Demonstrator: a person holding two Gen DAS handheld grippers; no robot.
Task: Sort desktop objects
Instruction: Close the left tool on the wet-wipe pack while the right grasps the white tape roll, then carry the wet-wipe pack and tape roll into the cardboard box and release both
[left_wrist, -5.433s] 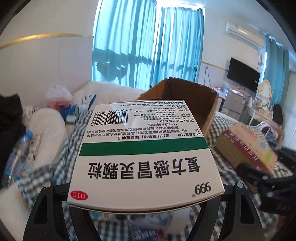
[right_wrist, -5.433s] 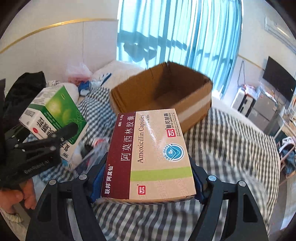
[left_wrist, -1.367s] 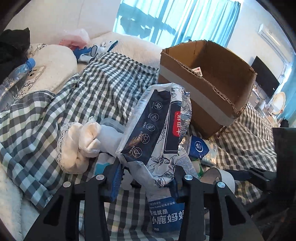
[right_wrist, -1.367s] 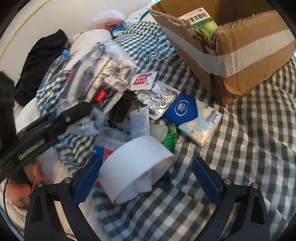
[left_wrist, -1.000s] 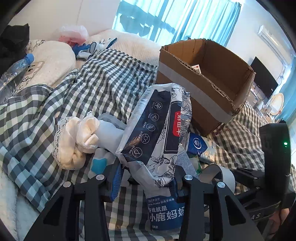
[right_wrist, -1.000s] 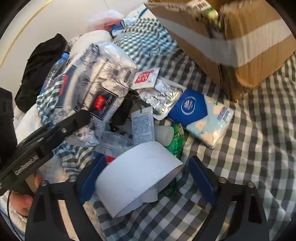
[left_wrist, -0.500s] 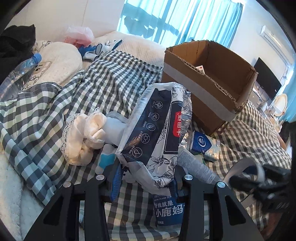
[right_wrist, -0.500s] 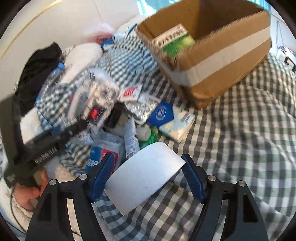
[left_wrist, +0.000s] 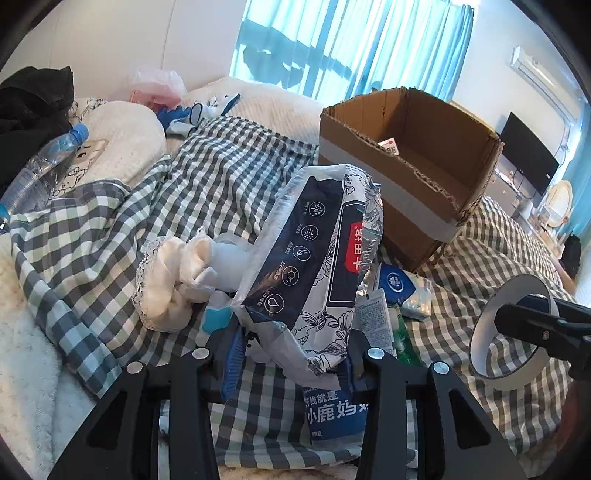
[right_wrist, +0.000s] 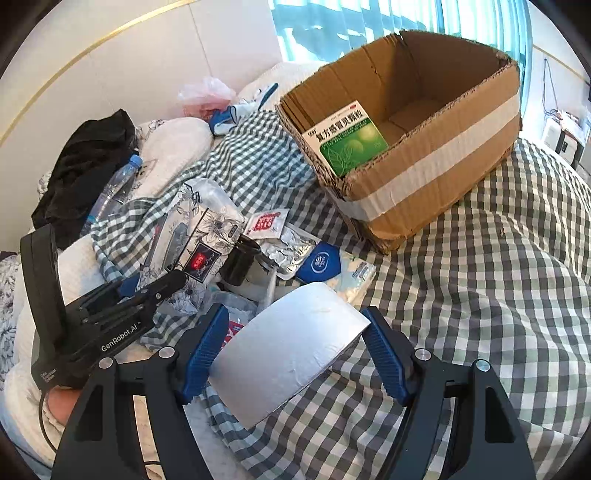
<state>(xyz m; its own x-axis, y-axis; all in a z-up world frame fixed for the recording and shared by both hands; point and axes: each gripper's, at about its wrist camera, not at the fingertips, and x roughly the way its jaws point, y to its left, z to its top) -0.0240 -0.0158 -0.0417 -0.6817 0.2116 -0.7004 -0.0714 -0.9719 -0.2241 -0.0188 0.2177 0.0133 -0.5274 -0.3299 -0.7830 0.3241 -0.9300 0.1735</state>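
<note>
Left gripper (left_wrist: 291, 354) clamps a crinkly floral plastic pack (left_wrist: 314, 258), right gripper (right_wrist: 295, 347) grips the smooth white tape roll (right_wrist: 288, 354) above the checked bedspread (right_wrist: 480, 295), whose hollow ring only the left view shows, near the corrugated cardboard box (right_wrist: 424, 166).

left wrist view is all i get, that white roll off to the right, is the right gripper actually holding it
Observer: Yes. In the right wrist view the white tape roll is clamped between the jaws of the right gripper, which have just been closing.
Operator: whats in the cardboard box, i only see a corner of something
Observer: A green and white medicine box leans against its near left wall.
Operator: anything hidden behind the floral packet im holding
Observer: A small red and white sachet lies on the checked cover there, beside a crumpled foil pack.
</note>
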